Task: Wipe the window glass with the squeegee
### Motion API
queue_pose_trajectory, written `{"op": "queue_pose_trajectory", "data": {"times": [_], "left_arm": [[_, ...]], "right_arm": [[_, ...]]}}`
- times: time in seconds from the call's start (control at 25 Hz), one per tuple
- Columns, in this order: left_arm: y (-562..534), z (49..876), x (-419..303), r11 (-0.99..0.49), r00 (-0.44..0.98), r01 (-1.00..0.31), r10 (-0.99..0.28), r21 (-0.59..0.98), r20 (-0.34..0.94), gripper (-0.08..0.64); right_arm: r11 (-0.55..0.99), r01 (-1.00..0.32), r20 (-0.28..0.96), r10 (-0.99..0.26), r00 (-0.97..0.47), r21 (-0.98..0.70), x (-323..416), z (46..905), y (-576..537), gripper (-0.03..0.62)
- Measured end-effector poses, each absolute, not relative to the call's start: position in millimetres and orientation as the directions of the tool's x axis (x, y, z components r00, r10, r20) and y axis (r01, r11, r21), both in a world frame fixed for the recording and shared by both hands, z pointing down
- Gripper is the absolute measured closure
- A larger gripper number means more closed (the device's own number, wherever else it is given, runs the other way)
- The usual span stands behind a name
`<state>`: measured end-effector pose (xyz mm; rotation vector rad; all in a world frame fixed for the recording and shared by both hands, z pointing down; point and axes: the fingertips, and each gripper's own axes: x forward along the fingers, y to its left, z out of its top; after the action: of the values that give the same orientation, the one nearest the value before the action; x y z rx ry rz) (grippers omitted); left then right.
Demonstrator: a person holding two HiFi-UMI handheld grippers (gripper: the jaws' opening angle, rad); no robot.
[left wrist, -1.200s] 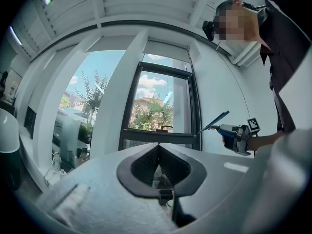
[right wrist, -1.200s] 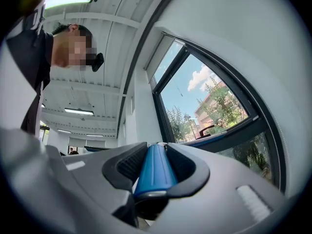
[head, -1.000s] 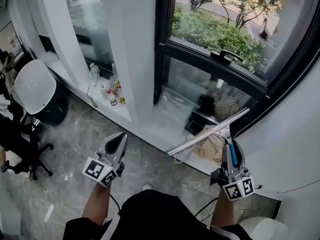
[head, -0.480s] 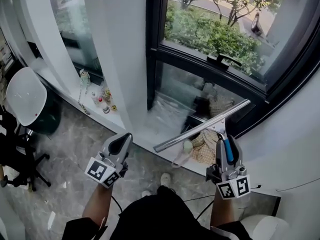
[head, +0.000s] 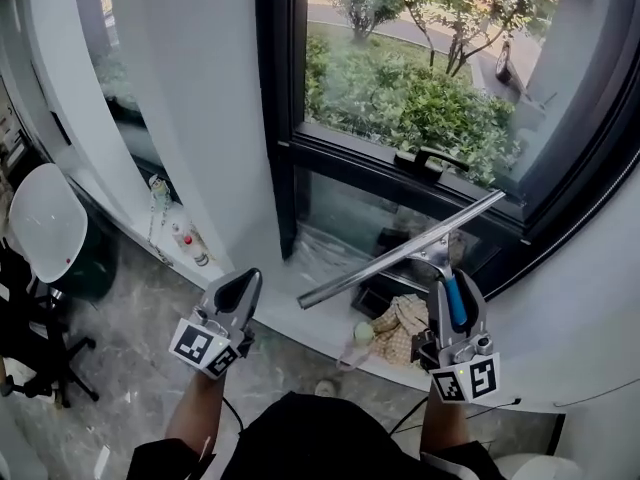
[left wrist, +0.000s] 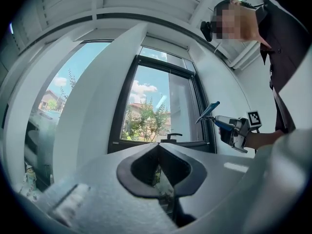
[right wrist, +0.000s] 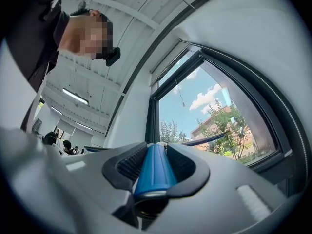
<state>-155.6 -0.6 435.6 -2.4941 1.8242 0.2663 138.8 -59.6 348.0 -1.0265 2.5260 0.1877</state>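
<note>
Right hand-held gripper (head: 456, 290) clamps squeegee (head: 400, 253) by its smooth blue cylindrical handle; blade long, metallic. Left hand-held gripper (head: 243, 283) closed, empty.

A tall window (head: 400, 88) in a dark frame (head: 275, 118) fills the far wall, with sunlit shrubs and trees beyond it and a black handle (head: 428, 158) on its crossbar. A broad white pillar (head: 190, 108) stands to its left and a curved white wall (head: 590, 308) to its right. The floor (head: 130, 368) is grey marbled stone. A white chair (head: 45, 218) sits at the far left, near small bottles (head: 185, 243) on the low sill. Strip lights (right wrist: 75, 96) run along the white ceiling.
</note>
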Motion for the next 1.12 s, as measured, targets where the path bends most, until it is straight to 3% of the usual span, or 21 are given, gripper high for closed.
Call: {"op": "queue_pose_trajectory", "data": {"times": [0.52,1.12], "left_arm": [[-71.0,444.5,-119.9,-0.347,0.334,-0.935,-0.932,0.076,-0.142,0.558],[-127.7,430.8,-169.8,-0.494,0.479,-0.868,-0.859,0.046,-0.183,0.558]], "right_arm": [[0.648,-0.762,-0.431,-0.694,-0.577,-0.022,172.2,352.3,-111.7,0.460],[0.424,-0.906,-0.539,-0.766,-0.350,-0.014,104.1,282.3,-167.8,0.460]]}}
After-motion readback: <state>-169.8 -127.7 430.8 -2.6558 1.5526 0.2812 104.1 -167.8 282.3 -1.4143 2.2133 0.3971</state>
